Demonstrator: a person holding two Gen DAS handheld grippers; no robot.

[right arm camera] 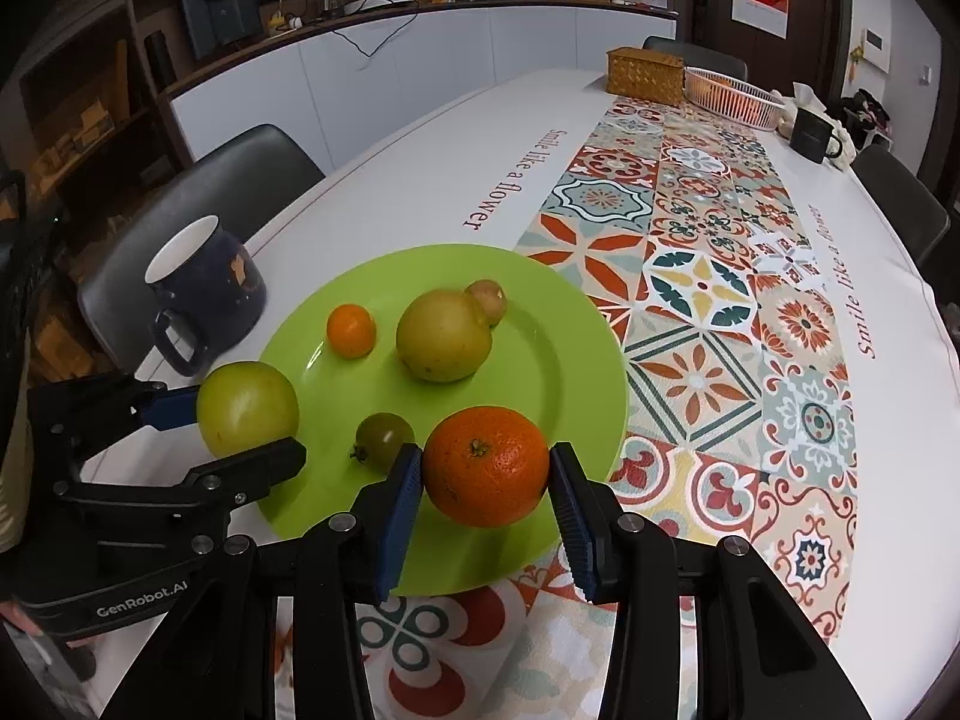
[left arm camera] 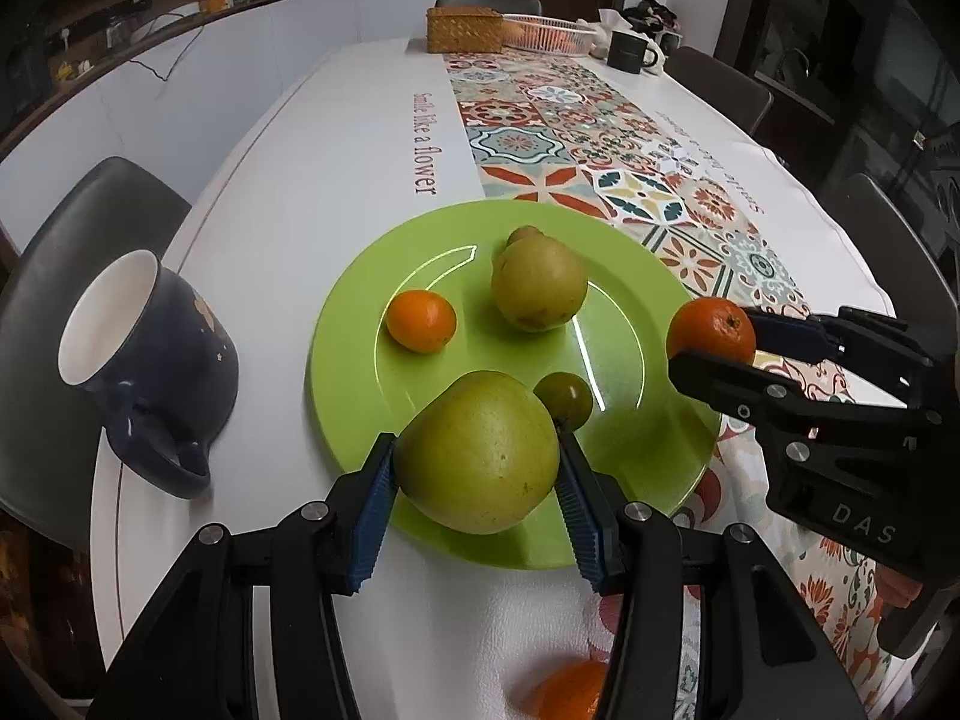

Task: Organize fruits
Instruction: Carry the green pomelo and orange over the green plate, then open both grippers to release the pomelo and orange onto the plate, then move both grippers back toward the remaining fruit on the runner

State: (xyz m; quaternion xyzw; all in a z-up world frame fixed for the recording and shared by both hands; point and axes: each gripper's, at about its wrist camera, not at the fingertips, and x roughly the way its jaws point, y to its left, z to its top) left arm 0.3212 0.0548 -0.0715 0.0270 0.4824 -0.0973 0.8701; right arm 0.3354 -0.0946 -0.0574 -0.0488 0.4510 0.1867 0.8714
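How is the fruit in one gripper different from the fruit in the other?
The left gripper holds a green pear; the right gripper holds an orange. The pear is bigger and smooth; the orange is smaller with dimpled skin. Both are clamped between blue pads over the green plate.

The left gripper [left arm camera: 477,468] is pitched steeply downward, both blue pads clamped on a large green fruit [left arm camera: 477,453]. The right gripper [right arm camera: 485,468], similarly pitched beside it, is clamped on an orange [right arm camera: 485,465] between its pads.
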